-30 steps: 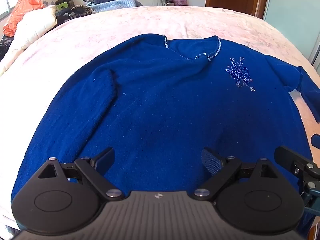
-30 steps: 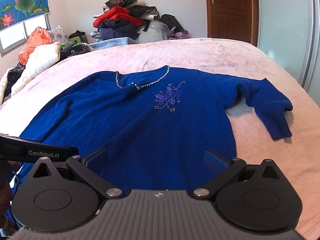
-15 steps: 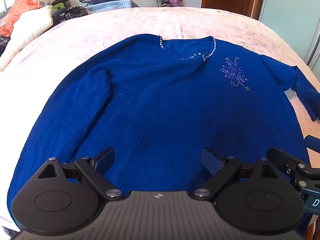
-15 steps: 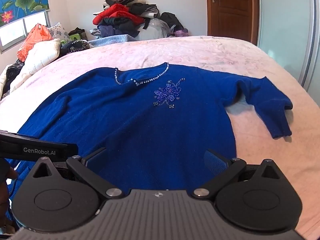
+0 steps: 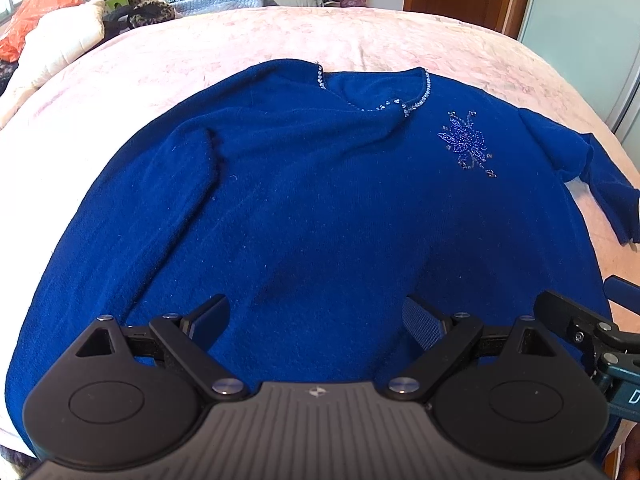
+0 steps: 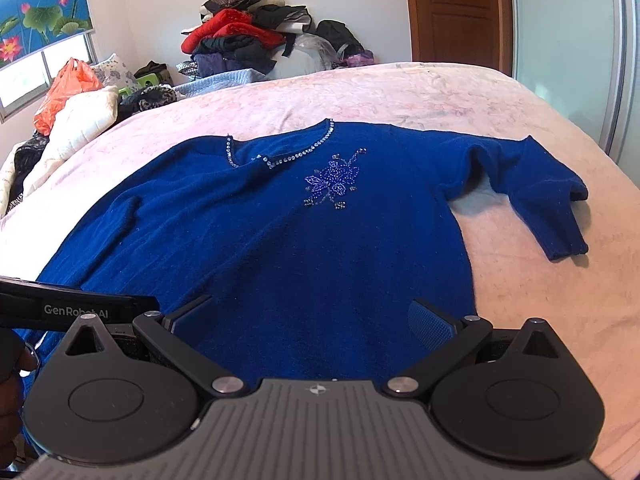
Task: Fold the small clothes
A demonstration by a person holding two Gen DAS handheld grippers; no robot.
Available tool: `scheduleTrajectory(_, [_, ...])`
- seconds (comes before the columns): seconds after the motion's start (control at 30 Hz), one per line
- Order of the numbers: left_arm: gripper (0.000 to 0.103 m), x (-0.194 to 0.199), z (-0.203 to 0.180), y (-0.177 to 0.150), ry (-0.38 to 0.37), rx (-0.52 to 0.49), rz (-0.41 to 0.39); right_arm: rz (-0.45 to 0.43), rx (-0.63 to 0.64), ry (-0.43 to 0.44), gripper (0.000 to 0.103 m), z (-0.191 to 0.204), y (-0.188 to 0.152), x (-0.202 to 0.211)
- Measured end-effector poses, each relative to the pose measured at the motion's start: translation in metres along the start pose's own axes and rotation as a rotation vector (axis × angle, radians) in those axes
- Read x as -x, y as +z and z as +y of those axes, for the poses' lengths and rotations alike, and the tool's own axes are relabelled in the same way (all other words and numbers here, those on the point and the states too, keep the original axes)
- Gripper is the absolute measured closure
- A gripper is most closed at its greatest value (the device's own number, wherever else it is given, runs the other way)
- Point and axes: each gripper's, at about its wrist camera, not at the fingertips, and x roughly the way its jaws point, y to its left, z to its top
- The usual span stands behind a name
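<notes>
A royal-blue sweater [image 5: 320, 208] with a beaded neckline and a beaded flower lies front up on the pink bedspread [image 5: 280, 36]. Its left sleeve is folded along the body. Its right sleeve [image 6: 536, 192] bends out on the bed. My left gripper [image 5: 318, 316] is open and empty over the sweater's hem. My right gripper [image 6: 314, 316] is open and empty over the hem, further right. The sweater also fills the right wrist view [image 6: 280, 240]. Part of the right gripper shows at the right edge of the left wrist view [image 5: 592, 328].
A heap of clothes [image 6: 256, 44] is piled beyond the far edge of the bed. A white quilt [image 6: 76, 120] and an orange bag [image 6: 68, 88] lie at the left. A wooden door [image 6: 452, 12] and a sliding panel [image 6: 568, 40] stand at the right.
Both grippers have edged forward and lower over the sweater's hem. The jaws stay open. The sweater has not moved.
</notes>
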Motion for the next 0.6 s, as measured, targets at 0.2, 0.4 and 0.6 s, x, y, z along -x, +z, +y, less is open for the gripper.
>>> scheduleTrajectory(0.2, [0.009, -0.002, 0.0015, -0.0014, 0.005, 0.007, 0.001, -0.023, 0.022, 0.0, 0.0, 0.0019, -0.0014, 0.0024])
scheduleTrajectory(0.4, [0.009, -0.0028, 0.0025, -0.0018, 0.004, 0.009, 0.003, -0.041, 0.051, 0.003, 0.0, 0.0065, -0.0025, 0.0054])
scheduleTrajectory(0.6, [0.009, -0.0045, 0.0022, -0.0019, 0.01, 0.012, 0.012, -0.032, 0.039, 0.019, 0.0, 0.0038, -0.0011, 0.0043])
